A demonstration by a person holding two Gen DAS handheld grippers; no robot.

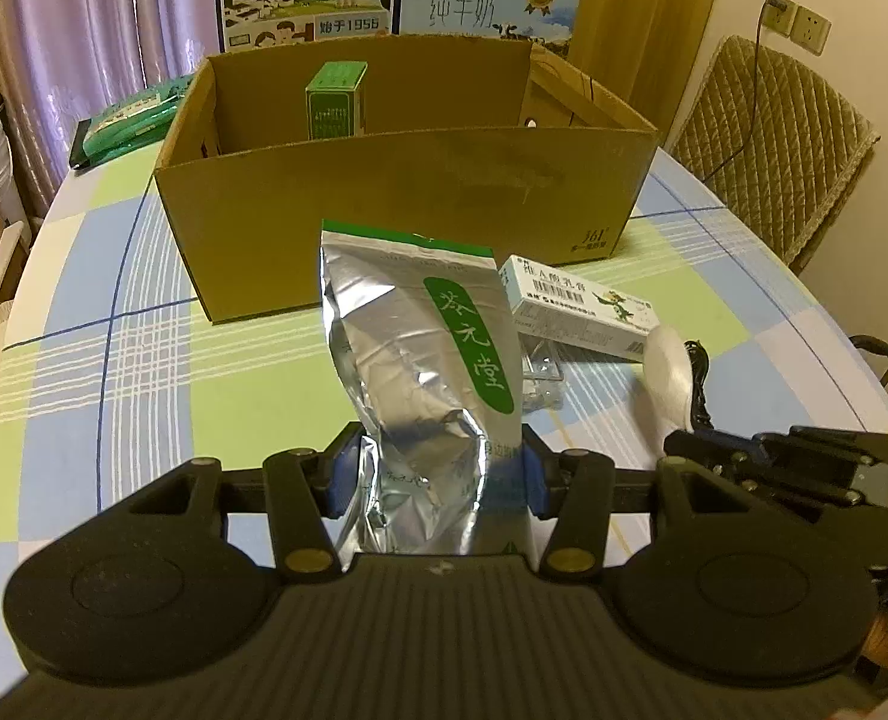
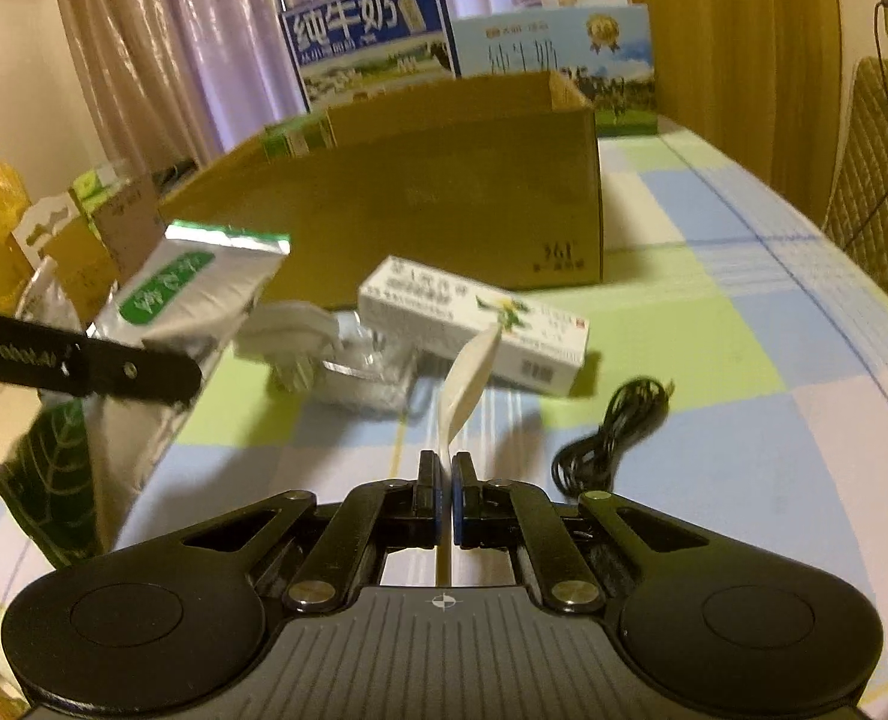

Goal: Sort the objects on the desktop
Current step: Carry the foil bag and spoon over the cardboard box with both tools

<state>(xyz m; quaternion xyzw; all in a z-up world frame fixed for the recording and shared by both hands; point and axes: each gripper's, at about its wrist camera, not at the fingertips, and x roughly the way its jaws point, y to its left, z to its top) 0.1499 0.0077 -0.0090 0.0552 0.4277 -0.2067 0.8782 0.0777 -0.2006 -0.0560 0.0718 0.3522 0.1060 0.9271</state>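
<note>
while both tongs are loaded, items list against the cardboard box (image 1: pixel 402 204), open-topped at the far middle of the checked table (image 1: pixel 144 372).
- left tongs (image 1: pixel 438 474): pinching the lower part of a silver foil pouch (image 1: pixel 420 372) with a green label, held upright just in front of the box, likely for lifting over its near wall.
- right tongs (image 2: pixel 444 480): pressed together on a thin white spoon-like piece (image 2: pixel 468 384); its exact kind is hard to make out.
- white medicine carton (image 2: pixel 474 324): lying flat before the box.
- clear crumpled packaging (image 2: pixel 366 372): beside the carton, contents unclear.
- black cable (image 2: pixel 612 432): coiled, nearer than the carton.
- green carton (image 1: pixel 336 99): standing inside the box, base hidden.
</note>
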